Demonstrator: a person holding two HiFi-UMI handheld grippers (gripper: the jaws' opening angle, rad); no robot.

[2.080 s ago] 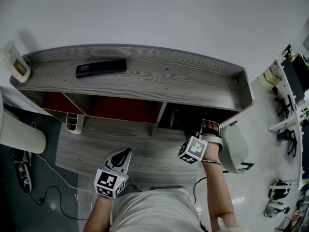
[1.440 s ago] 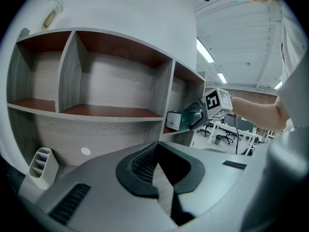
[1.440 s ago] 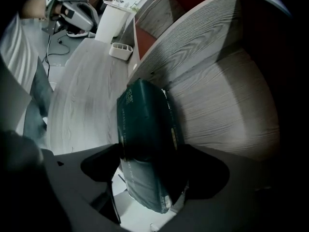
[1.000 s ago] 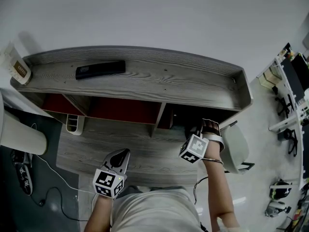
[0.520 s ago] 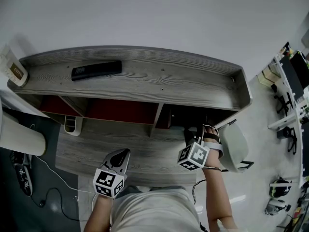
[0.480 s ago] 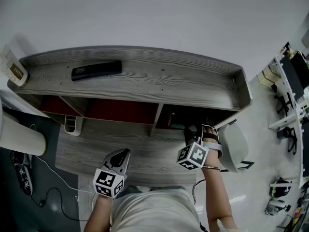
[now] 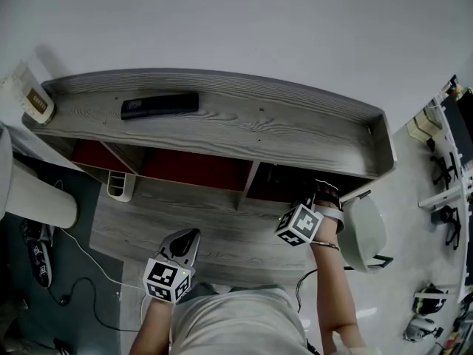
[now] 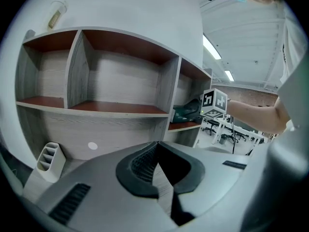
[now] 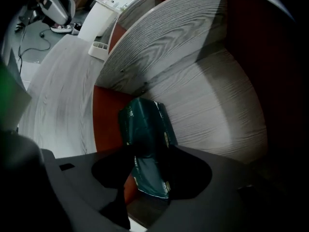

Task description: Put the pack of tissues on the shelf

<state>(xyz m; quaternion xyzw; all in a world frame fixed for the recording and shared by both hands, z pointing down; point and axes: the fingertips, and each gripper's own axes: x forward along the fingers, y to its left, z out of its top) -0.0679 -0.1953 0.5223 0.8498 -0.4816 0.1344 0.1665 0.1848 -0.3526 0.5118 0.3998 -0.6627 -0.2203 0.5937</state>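
Note:
The dark green pack of tissues [image 9: 145,124] lies on the red floor of the shelf's right-hand compartment [image 7: 295,187], its near end between my right gripper's [image 9: 147,153] jaws. Those jaws are closing, and the soft pack looks pinched in at its waist where they press on it. In the head view the right gripper [image 7: 314,198] reaches into that dark compartment and the pack itself is hidden. From the left gripper view the pack [image 8: 186,111] shows beside the right gripper's marker cube [image 8: 214,103]. My left gripper [image 7: 186,239] hovers over the desk, shut and empty.
A black remote [image 7: 159,104] and a small box [image 7: 33,98] lie on the grey shelf top [image 7: 259,132]. A white slotted holder [image 7: 118,187] stands on the desk under the left compartments. A pale chair [image 7: 366,231] is at the right.
The right gripper drew back slightly toward me, then pushed in again at the compartment mouth. The left gripper has stayed put.

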